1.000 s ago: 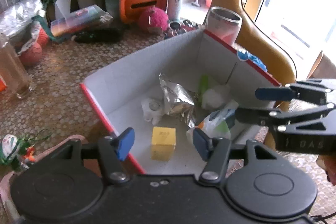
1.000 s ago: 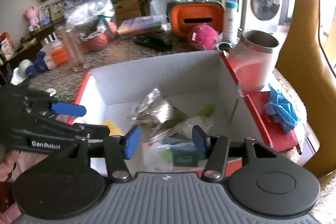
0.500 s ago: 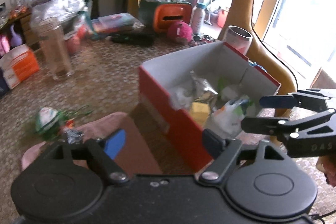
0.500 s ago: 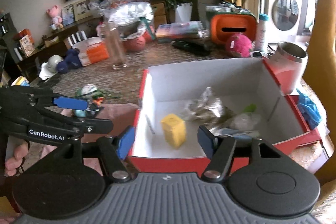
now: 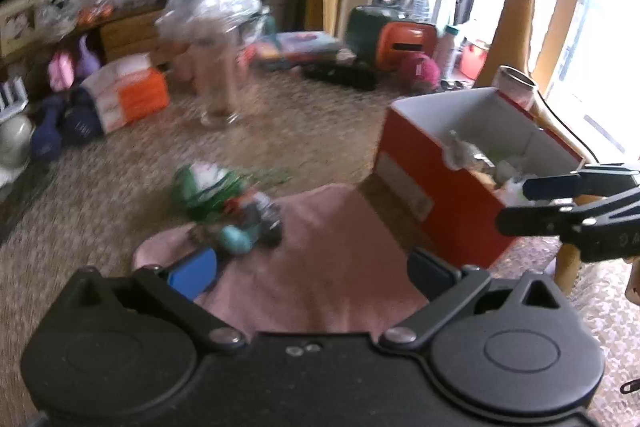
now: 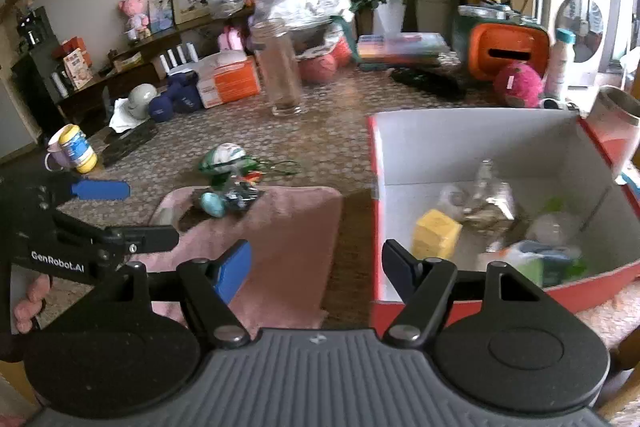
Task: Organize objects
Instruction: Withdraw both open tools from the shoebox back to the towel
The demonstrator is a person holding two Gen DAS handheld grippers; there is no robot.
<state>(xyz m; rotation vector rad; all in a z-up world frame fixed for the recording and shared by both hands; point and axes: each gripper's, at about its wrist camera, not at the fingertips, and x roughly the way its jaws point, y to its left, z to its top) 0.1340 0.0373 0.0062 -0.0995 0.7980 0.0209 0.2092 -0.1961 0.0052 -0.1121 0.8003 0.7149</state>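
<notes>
A red box with white inner walls point(image 6: 460, 139) point(image 5: 420, 163) stands on the table at the right. It holds a yellow block point(image 6: 436, 233), crumpled foil point(image 6: 492, 195) and packets. A pink cloth point(image 6: 288, 227) point(image 5: 332, 247) lies left of it with a teal egg point(image 6: 213, 205) point(image 5: 236, 239) and small toys on its far edge. A green and white bundle point(image 6: 224, 157) point(image 5: 204, 183) lies just beyond. My left gripper point(image 5: 312, 269) is open and empty above the cloth. My right gripper point(image 6: 316, 263) is open and empty between the cloth and the box.
A tall glass jar point(image 6: 280, 75) stands mid-table. An orange container point(image 6: 508, 51), a pink ball point(image 6: 516, 85), a white bottle point(image 6: 560, 61) and a metal cup point(image 6: 612, 127) stand at the back right. An orange and white box point(image 6: 228, 79), dumbbells point(image 6: 176, 101) and a yellow jar point(image 6: 78, 149) are at the left.
Both grippers have pulled back from over the box and swung left, so the cloth and the small toys now lie in front of them. Both stay open and empty.
</notes>
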